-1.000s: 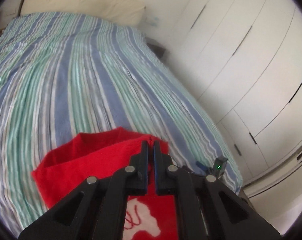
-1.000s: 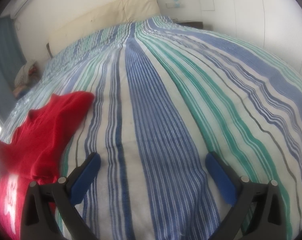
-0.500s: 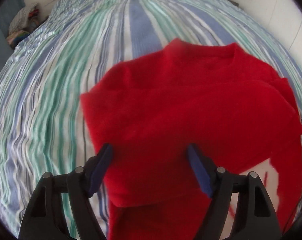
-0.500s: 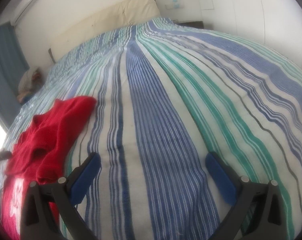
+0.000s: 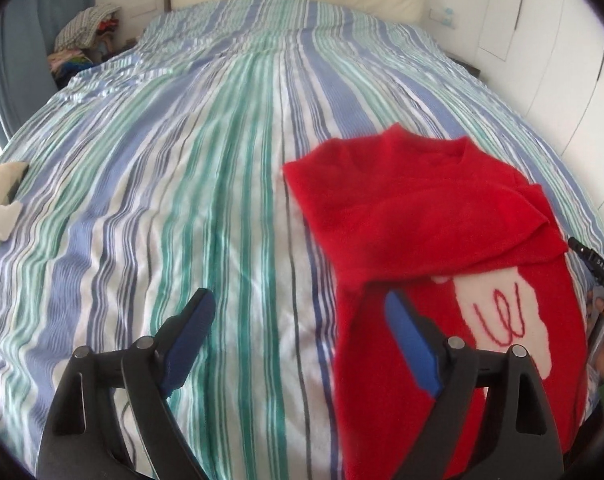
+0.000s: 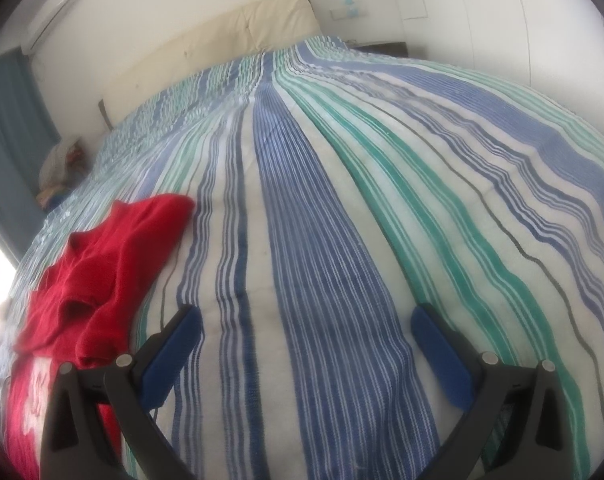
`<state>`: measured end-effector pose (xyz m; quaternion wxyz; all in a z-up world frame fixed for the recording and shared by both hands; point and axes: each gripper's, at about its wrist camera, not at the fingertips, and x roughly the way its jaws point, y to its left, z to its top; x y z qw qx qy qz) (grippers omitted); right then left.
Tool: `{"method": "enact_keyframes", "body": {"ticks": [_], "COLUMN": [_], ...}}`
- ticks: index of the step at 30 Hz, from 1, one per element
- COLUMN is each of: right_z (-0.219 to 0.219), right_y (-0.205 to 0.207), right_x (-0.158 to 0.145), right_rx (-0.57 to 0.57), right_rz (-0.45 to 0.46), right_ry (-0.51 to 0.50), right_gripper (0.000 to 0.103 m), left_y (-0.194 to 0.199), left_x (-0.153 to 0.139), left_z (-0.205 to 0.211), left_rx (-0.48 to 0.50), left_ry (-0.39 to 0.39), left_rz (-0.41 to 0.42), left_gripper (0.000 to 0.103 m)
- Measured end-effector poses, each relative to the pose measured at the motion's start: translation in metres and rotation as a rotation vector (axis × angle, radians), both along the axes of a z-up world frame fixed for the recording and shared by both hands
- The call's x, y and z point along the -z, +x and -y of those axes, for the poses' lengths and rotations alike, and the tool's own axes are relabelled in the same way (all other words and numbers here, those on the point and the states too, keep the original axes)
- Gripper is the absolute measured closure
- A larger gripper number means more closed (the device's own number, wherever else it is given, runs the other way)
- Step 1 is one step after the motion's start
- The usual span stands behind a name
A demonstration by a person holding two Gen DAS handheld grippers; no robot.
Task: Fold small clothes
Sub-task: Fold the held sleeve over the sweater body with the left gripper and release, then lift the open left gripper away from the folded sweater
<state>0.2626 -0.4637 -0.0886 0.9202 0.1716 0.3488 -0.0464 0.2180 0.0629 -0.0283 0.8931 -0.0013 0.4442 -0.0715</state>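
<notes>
Striped bedspread [image 5: 206, 184], cream headboard [image 6: 222, 44], red jumper [image 5: 421, 208]; left claw [image 5: 298, 312] just spread wide, empty, right claw [image 6: 305, 320] agape

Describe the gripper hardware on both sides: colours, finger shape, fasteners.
Both match: the left gripper and right gripper have matte black, triangular cut-out link arms with silver round pivot pins. Fingers are flat, tapering, faced with blue pads. No markings legible.

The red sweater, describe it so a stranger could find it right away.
A blue, green and white striped bedspread covers the bed. Near its front edge lies the red knit sweater, folded partway over itself. It is the only red thing there, with a white patch showing.
</notes>
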Motion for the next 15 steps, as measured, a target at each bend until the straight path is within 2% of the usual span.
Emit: {"method": "enact_keyframes", "body": {"ticks": [6,11,15], "right_z": [-0.003,-0.005,-0.006], "right_y": [0.001,0.002,0.003], "right_x": [0.000,0.001,0.001], "right_rx": [0.002,0.003,0.004], "right_rz": [-0.010,-0.021,-0.023], "right_ry": [-0.019,-0.035,-0.040], "right_gripper": [0.000,0.000,0.000], "left_y": [-0.007,-0.009,-0.005], "left_x": [0.007,0.008,0.002], "left_z": [-0.007,-0.019,-0.031], "left_rx": [0.024,-0.001,-0.044], "left_ry": [0.046,0.038,0.081], "left_rz": [0.004,-0.002,0.024], "left_gripper": [0.015,0.015,0.015]}}
